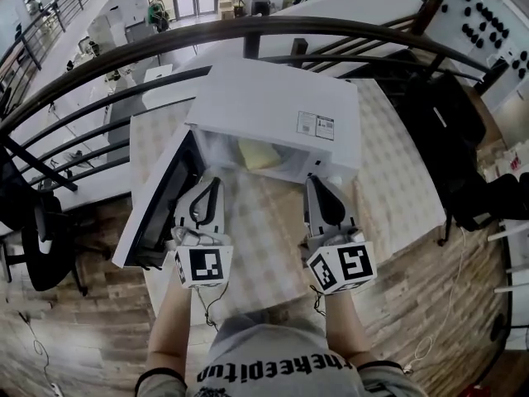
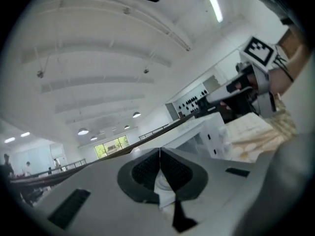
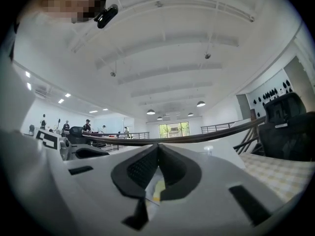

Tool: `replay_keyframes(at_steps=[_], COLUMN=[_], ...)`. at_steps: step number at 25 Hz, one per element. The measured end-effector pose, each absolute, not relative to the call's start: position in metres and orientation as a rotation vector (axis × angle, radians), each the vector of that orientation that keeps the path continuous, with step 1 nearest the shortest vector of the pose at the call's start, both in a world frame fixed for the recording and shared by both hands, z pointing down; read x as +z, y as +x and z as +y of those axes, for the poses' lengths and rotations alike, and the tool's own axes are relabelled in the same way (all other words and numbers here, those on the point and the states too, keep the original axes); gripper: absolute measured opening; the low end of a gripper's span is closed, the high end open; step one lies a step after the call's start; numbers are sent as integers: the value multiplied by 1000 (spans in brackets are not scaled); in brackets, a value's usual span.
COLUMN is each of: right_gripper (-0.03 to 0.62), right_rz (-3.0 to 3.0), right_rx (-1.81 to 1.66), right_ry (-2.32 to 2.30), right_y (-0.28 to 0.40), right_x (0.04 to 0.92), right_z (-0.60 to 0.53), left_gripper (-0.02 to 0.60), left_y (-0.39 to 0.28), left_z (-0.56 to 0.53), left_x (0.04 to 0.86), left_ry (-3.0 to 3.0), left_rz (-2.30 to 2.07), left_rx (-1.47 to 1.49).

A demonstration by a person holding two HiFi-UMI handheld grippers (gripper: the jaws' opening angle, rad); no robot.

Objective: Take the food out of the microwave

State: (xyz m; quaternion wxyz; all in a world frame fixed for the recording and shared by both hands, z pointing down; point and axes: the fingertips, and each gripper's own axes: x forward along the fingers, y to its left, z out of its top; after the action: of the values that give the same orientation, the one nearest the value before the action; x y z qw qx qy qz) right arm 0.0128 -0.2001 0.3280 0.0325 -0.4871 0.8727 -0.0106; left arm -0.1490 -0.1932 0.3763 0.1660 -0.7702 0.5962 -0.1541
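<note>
Here, the yellow food (image 1: 259, 154) is seen inside the open microwave (image 1: 281, 106), just ahead of and between the left gripper (image 1: 215, 182) and right gripper (image 1: 316, 180), both closed together on nothing, its long side laid across their reach, neither judged clearly nearer.

The white microwave (image 1: 281, 106) sits squarely on the checked table (image 1: 397, 180), its dark-windowed door (image 1: 161, 213) swung wide open to the left in the head view, and there's the food (image 1: 258, 153), a pale yellow block, lying inside the open cavity.
</note>
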Motion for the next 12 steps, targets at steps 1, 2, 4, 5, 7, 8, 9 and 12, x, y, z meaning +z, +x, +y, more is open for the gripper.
replay_keyframes(at_steps=[1, 2, 4, 5, 7, 8, 9, 12], right_gripper=[5, 5, 5, 5, 5, 5, 5, 5], right_rz=[2690, 2695, 2707, 2713, 2722, 2725, 2727, 2726], right_rx=[-41, -48, -58, -62, -69, -73, -77, -85], right_ry=[-1505, -1509, -1513, -1516, -1523, -1527, -1532, -1550], right_y=[11, 9, 5, 3, 1, 0, 0, 1], right_x=[332, 336, 344, 347, 353, 356, 359, 365], right_z=[-202, -204, -207, -208, -211, -212, -213, -215], left_gripper=[9, 11, 11, 12, 12, 12, 12, 12], left_y=[-144, -139, -130, -127, -122, -120, -118, -112], left_z=[-199, -203, -211, -215, -223, -227, -231, -242], left_x=[386, 396, 417, 426, 441, 449, 456, 476], left_ry=[-2181, -2180, -2197, -2201, -2187, -2173, -2159, -2134], left_rz=[1642, 1591, 1513, 1486, 1439, 1416, 1391, 1319], left_rx=[-481, -518, -580, -608, -668, -697, -726, -797])
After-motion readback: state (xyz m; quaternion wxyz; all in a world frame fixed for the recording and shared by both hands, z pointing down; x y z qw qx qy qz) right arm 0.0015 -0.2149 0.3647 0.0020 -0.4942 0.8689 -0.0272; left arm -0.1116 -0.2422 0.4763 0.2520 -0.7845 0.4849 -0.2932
